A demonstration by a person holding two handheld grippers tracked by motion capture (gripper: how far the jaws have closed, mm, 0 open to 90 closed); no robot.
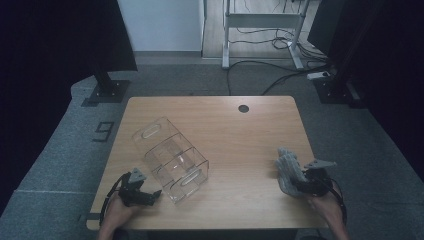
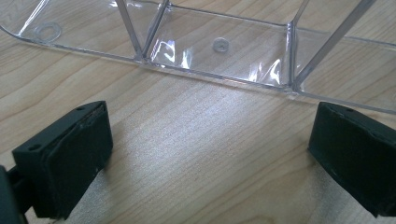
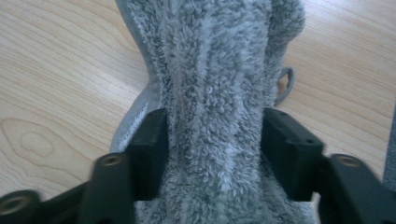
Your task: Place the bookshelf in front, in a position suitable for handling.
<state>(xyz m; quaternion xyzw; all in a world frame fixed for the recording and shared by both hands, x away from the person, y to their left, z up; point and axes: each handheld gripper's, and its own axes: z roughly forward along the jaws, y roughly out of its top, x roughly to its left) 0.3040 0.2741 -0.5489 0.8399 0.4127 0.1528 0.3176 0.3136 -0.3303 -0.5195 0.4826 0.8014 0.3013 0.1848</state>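
Note:
A clear plastic organizer box [image 1: 170,160] with dividers lies on its side on the left half of the wooden table [image 1: 240,130]. My left gripper [image 1: 151,196] rests just in front of it, open, and bare wood lies between its jaws [image 2: 210,154]. The box's clear wall [image 2: 219,46] stands a short way beyond the fingertips. A grey fluffy towel [image 1: 289,170] lies bunched near the table's right edge. My right gripper [image 1: 296,186] holds its near end. In the right gripper view the towel [image 3: 219,70] fills the gap of that gripper [image 3: 215,154], and both pads touch its sides.
A round cable hole [image 1: 243,108] sits in the table's far edge. Beyond the table are dark stand bases [image 1: 107,91] on grey carpet, a white metal frame [image 1: 262,30] and floor cables. The right table edge is close to the towel.

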